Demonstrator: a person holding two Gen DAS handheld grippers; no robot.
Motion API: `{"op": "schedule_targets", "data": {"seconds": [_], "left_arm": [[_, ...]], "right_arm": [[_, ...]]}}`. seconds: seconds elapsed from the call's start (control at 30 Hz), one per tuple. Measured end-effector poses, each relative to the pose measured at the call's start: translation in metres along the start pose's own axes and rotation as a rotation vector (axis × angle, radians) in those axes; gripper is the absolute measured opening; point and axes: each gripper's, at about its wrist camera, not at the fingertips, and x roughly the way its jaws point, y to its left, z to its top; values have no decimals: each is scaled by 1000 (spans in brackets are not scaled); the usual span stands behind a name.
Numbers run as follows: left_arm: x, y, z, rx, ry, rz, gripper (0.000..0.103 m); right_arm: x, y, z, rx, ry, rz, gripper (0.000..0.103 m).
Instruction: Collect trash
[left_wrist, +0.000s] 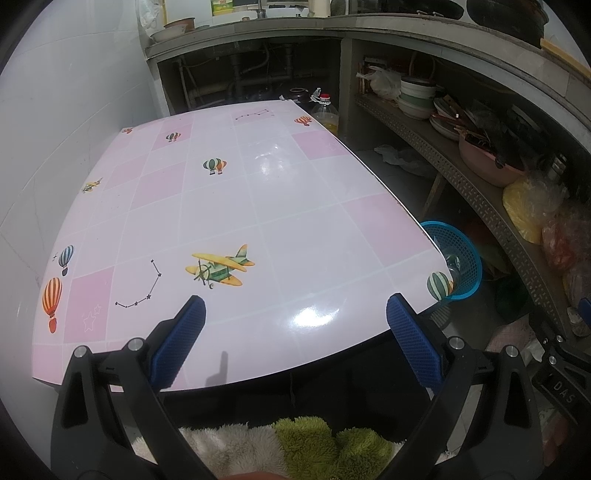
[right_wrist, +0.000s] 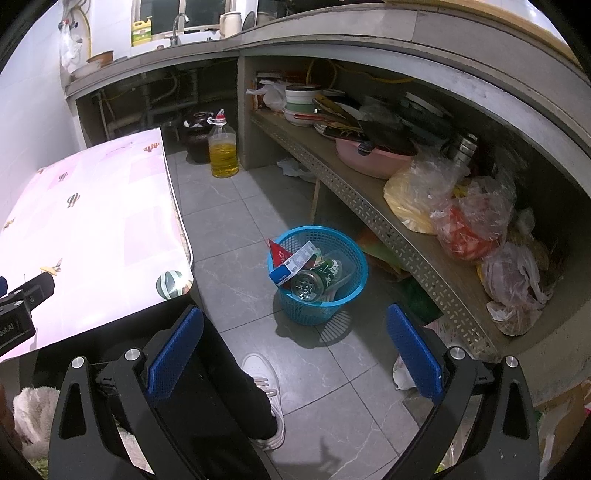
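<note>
1. Trash (right_wrist: 308, 267) sits in the blue basket (right_wrist: 352, 280) on the grey tiled floor (right_wrist: 236, 206), just off the table's right-hand corner: I make out a green can lying on its side, a blue-and-white printed packet and a red wrapper with white lettering I can't read.
2. Starting from the left, my left gripper (left_wrist: 295, 325) hangs over the near edge of the table (left_wrist: 258, 192), its blue fingers spread wide with nothing between them.
3. The table top is glossy, pink and white squares, printed with hot-air balloons, a yellow biplane and dotted star lines; I see nothing lying on it.
4. In the left wrist view only part of the basket shows past the table's right edge.
5. My right gripper (right_wrist: 295, 332) is held over the floor, pointing at the basket, fingers wide apart and holding nothing.
6. Below it I see a dark trouser leg and a white shoe (right_wrist: 267, 398).
7. Behind, a bottle of yellow oil (right_wrist: 222, 149) with a red cap stands on the floor by a dark jar.
8. Furthest right, the shelf (right_wrist: 417, 254) carries bowls, a pink basin and plastic bags.
9. Readable writing is scant: "DAS" on the other gripper's body in the left view, "bot.AI" in the right view.
</note>
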Motion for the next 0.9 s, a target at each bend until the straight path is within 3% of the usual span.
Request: {"op": "schedule_targets", "data": {"seconds": [0.9], "left_arm": [[-2, -2, 0, -6, 5, -2, 94]], "right_arm": [[0, 2, 1, -1, 0, 1, 96]]}}
